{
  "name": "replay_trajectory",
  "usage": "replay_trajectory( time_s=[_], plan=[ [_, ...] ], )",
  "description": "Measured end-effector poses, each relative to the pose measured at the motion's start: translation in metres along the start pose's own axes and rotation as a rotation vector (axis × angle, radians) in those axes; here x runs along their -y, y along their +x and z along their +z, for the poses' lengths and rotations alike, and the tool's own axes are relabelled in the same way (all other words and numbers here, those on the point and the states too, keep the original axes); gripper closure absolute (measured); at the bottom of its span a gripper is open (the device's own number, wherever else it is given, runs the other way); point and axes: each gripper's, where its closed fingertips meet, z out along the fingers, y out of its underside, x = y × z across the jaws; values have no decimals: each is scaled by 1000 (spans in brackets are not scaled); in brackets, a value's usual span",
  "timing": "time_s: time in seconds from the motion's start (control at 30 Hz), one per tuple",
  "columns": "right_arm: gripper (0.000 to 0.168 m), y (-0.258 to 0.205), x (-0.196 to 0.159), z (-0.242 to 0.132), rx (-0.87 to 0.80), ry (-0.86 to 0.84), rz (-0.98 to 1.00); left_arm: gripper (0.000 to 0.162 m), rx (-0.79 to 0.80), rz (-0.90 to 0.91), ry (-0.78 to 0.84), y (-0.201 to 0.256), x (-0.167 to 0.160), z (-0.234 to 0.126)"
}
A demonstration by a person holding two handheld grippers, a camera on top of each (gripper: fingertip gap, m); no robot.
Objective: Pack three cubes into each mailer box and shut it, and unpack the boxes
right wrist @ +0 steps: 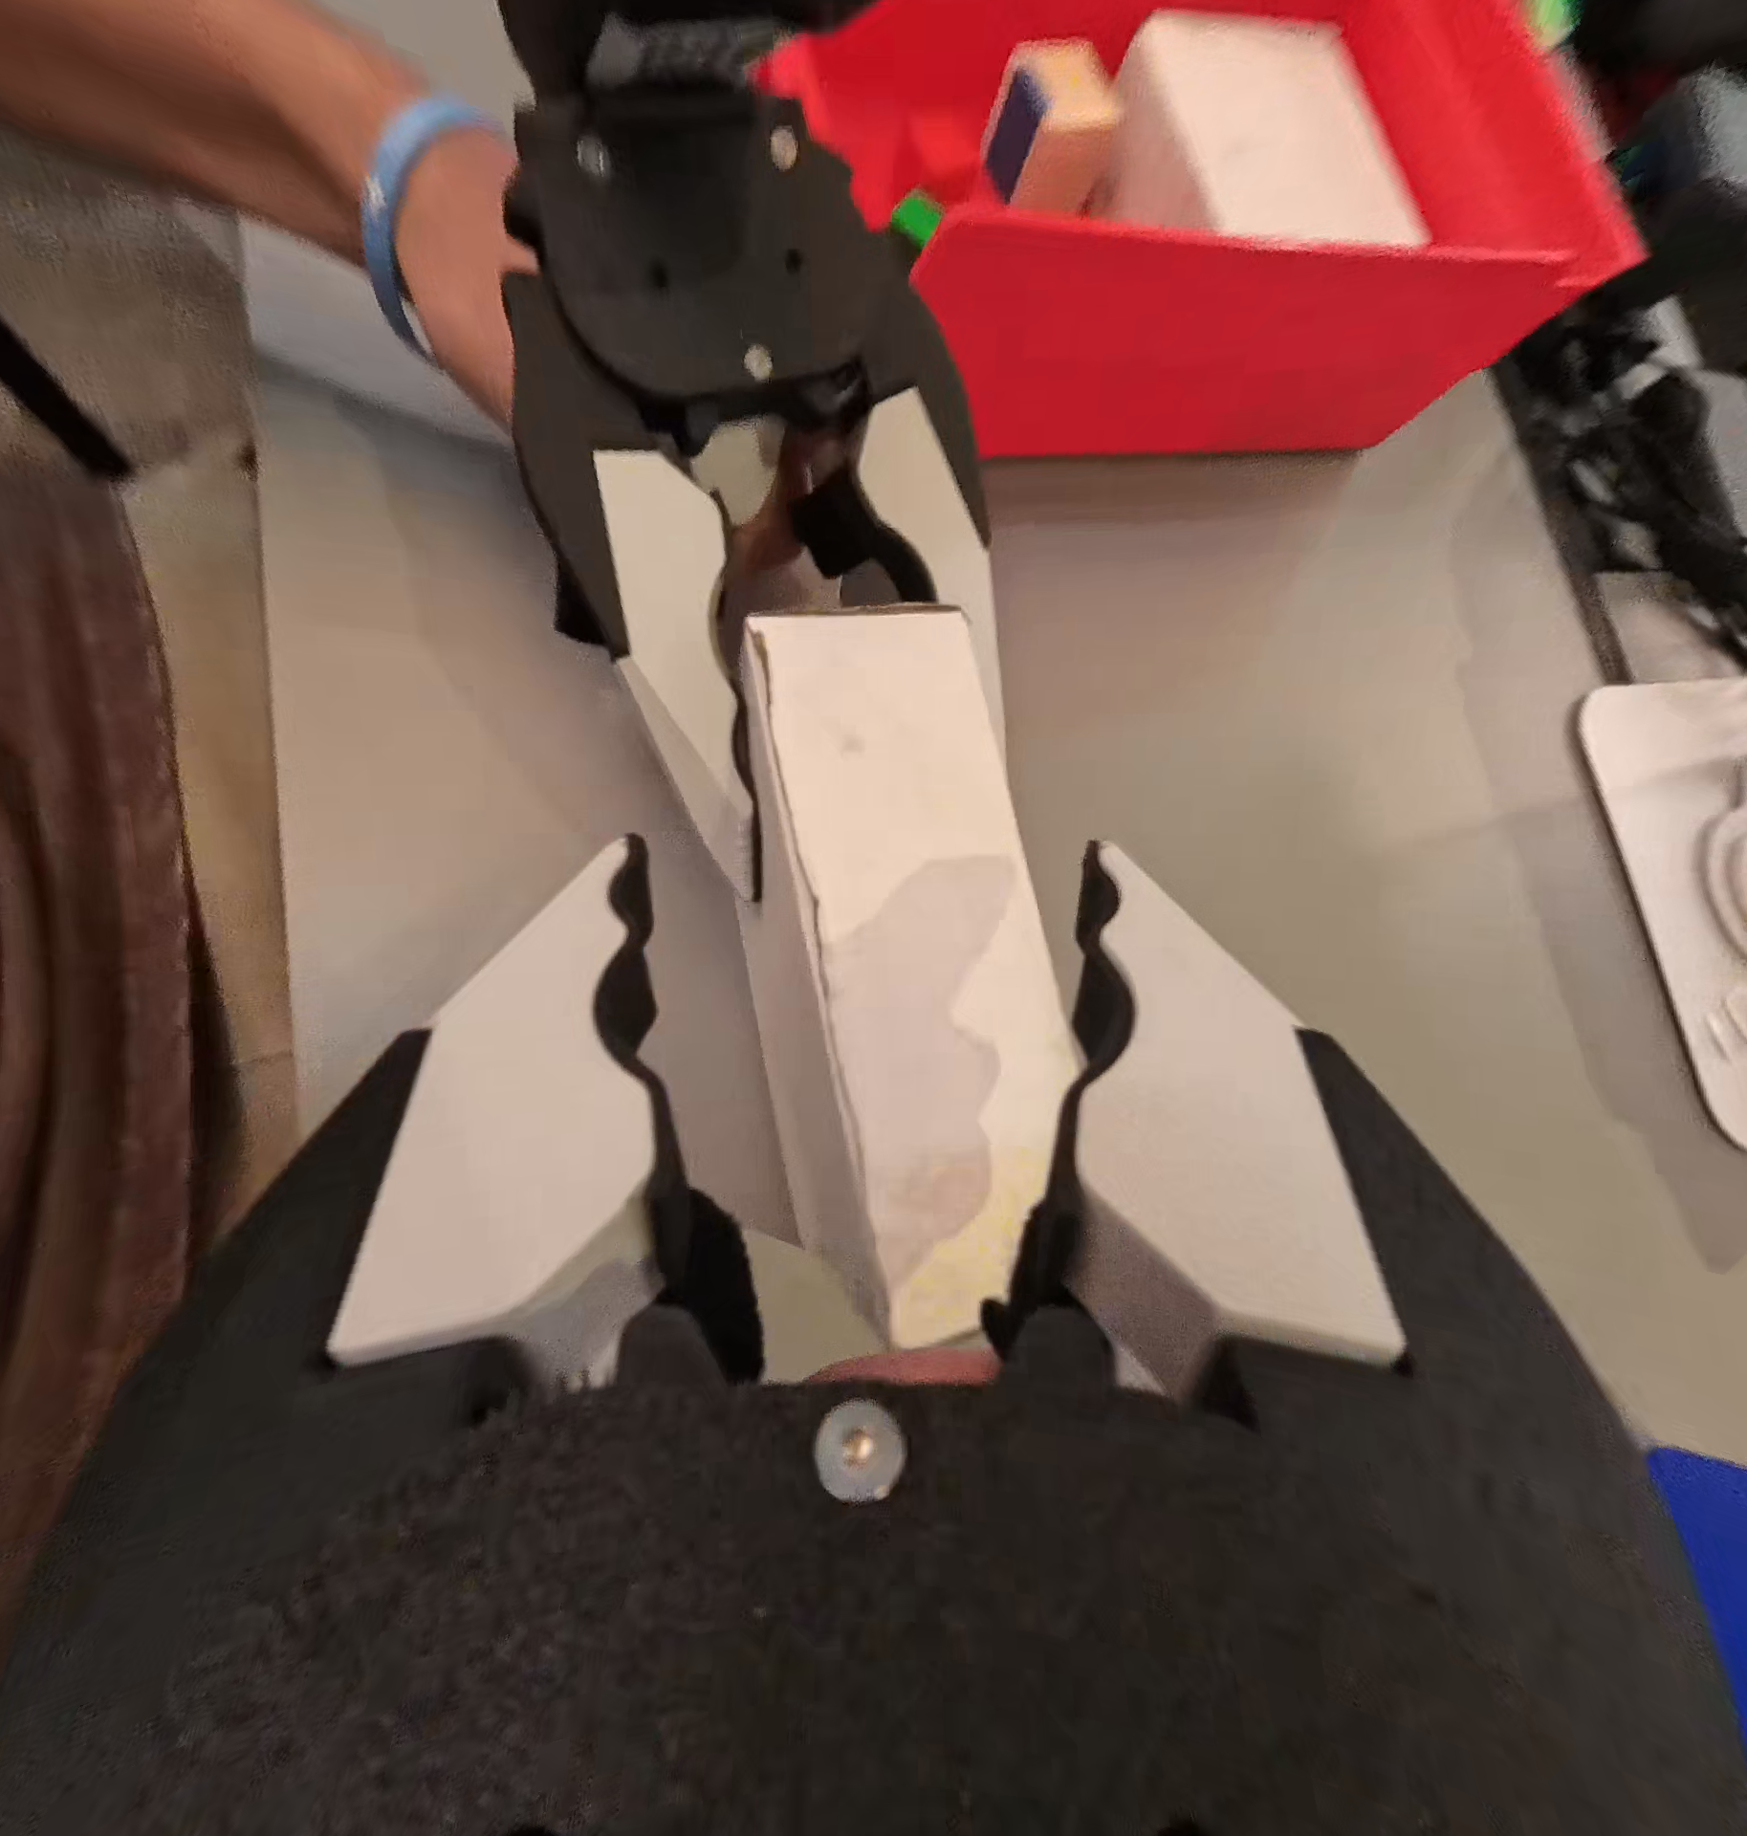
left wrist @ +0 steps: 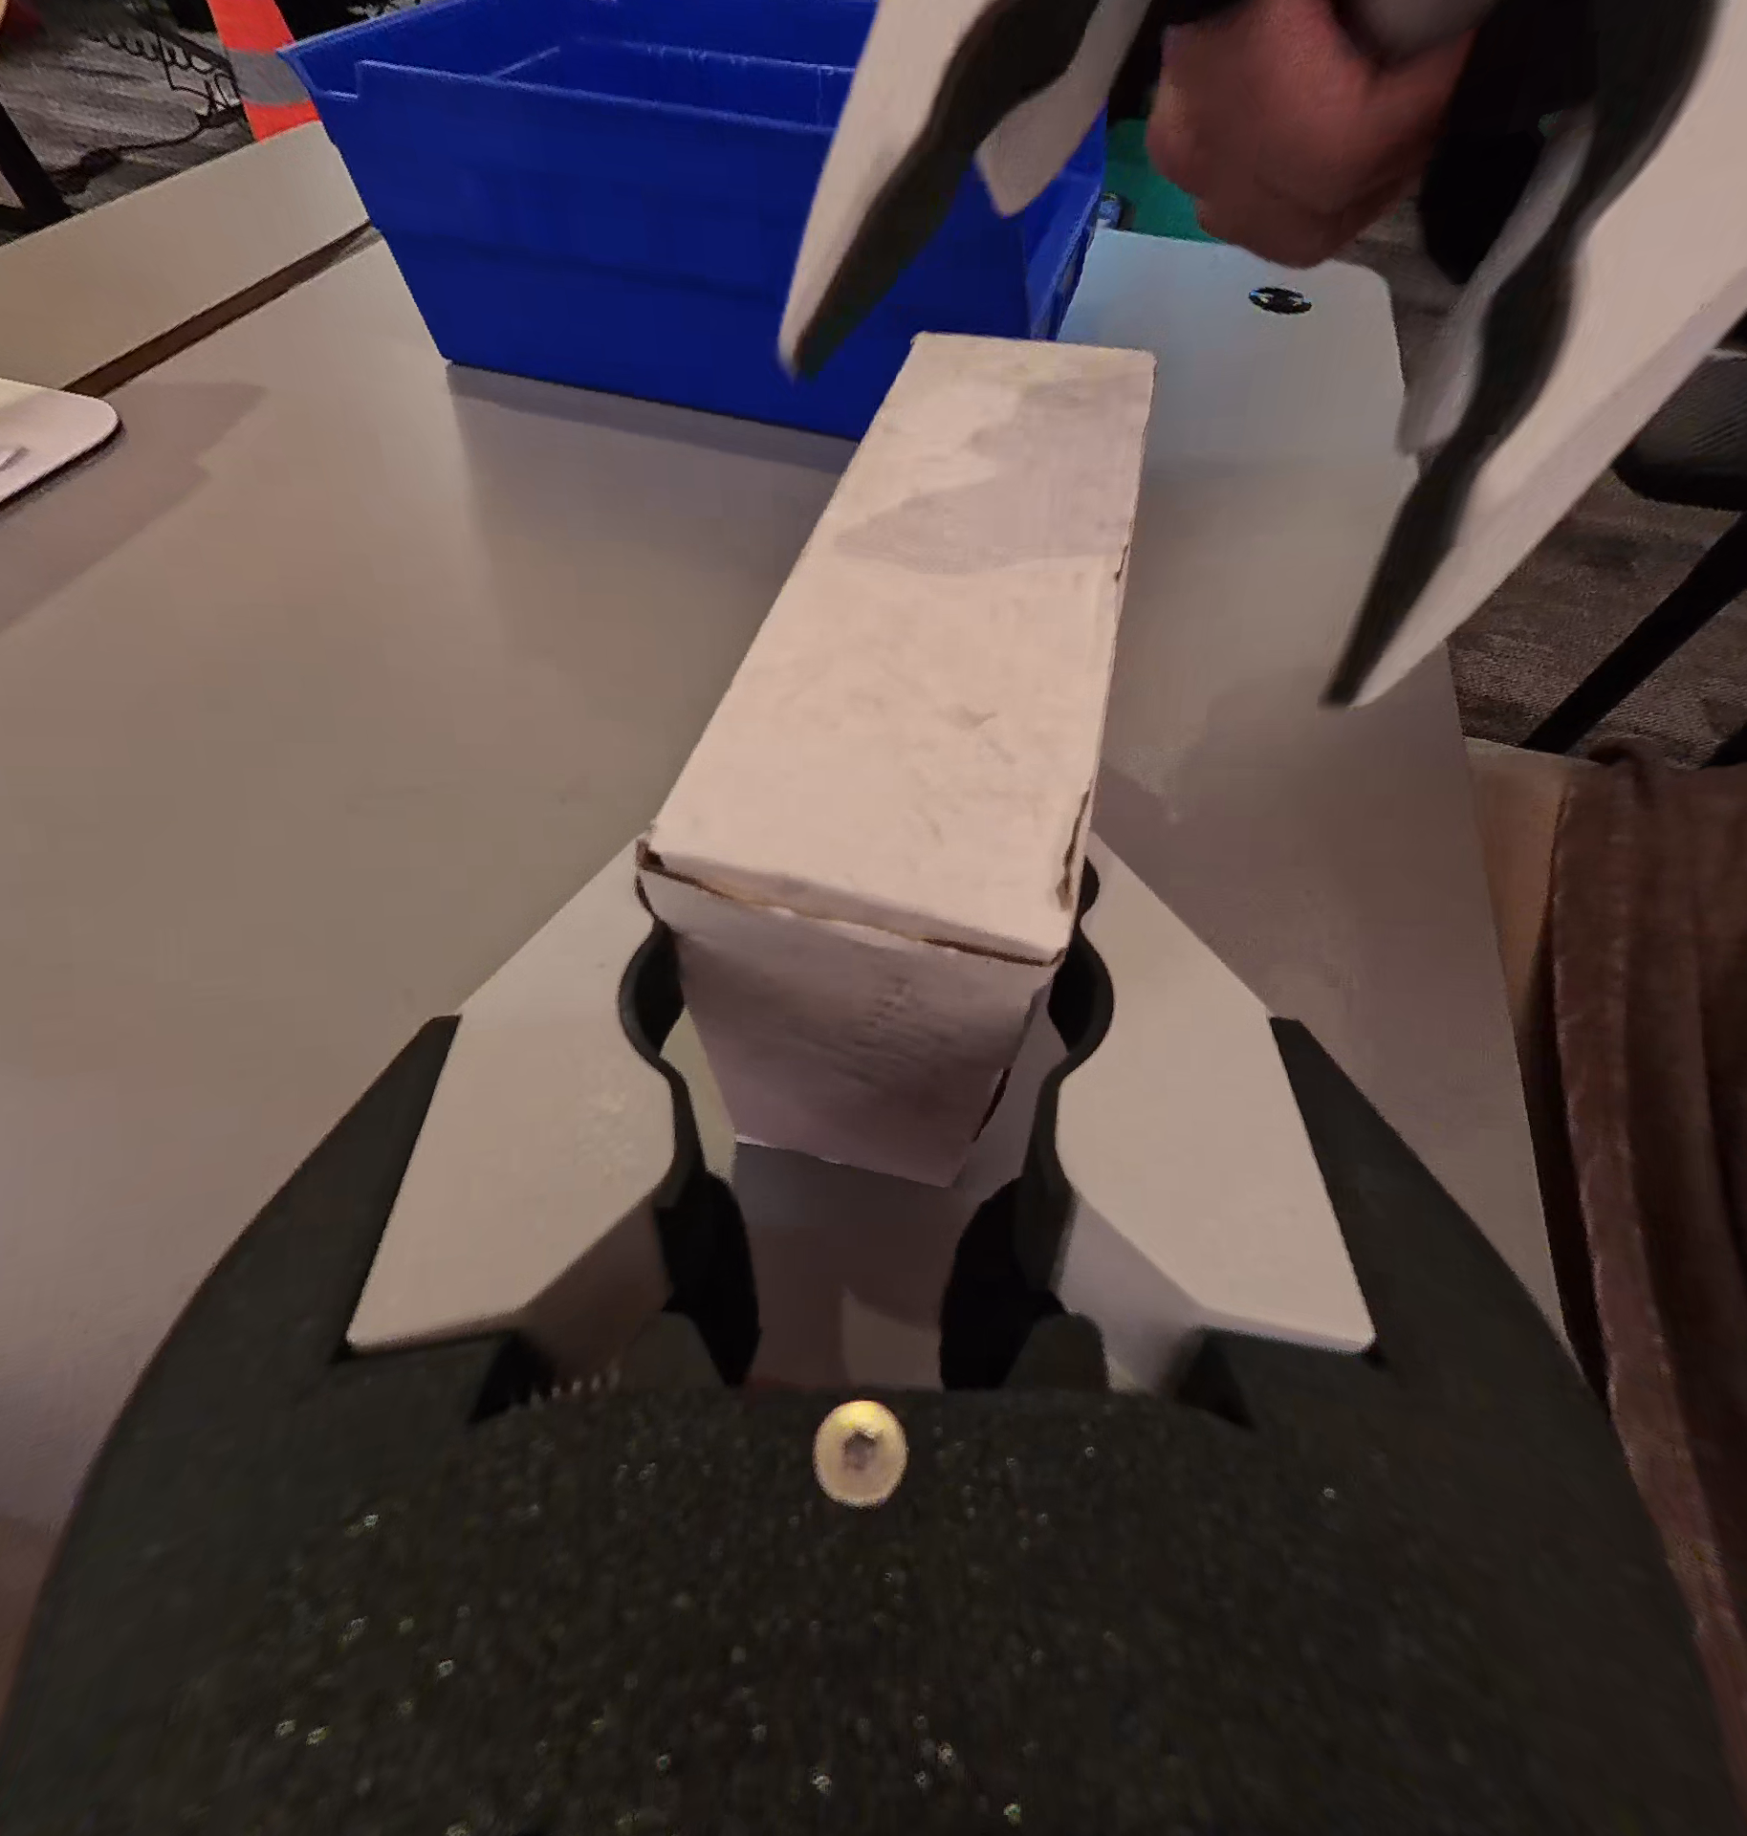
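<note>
A: On the grey counter (left wrist: pixel 372 695), just in front of the blue bin (left wrist: pixel 650 229), we see the white mailer box (left wrist: pixel 929 646) lying lengthwise with its lid shut.

B: And our left gripper (left wrist: pixel 864 954) has its jaws clamped on the near end of that box, one finger on each long side.

A: Agreed. From the right wrist view we see the same grip on the box's far end (right wrist: pixel 879 795), with the left gripper (right wrist: pixel 854 755) reaching in from beyond it. A hand (right wrist: pixel 452 268) with a light blue wristband (right wrist: pixel 397 199) holds that gripper.

B: Our right gripper (right wrist: pixel 864 864) has its jaws well apart, straddling the other end of the box. Whether the fingers touch the cardboard we cannot tell.

A: In the left wrist view the right gripper (left wrist: pixel 1078 517) hangs above the box's far end, jaws spread wide.

B: Beyond the box, in the right wrist view, we see a red bin (right wrist: pixel 1197 338) holding another white mailer box (right wrist: pixel 1256 129) and a wooden cube (right wrist: pixel 1048 129) with a dark blue face.

A: A flat grey pad (right wrist: pixel 1684 894) lies on the counter to the right of the box.
</note>
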Motion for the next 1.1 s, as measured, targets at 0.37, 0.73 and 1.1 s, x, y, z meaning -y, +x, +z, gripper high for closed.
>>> replay_trajectory(
  time_s=[0.37, 0.73, 1.1],
  plan=[
    [109, 3, -15, 31, 370, -262, 25, 91, -10, 13, 12, -1, 0, 0],
    [114, 4, -10, 26, 590, -242, 181, 92, -13, 32, 23, -2, 1, 1],
    [106, 7, -14, 19, 481, -253, 156, 92, -15, 31, -15, -1, -2, 2]
  ],
)
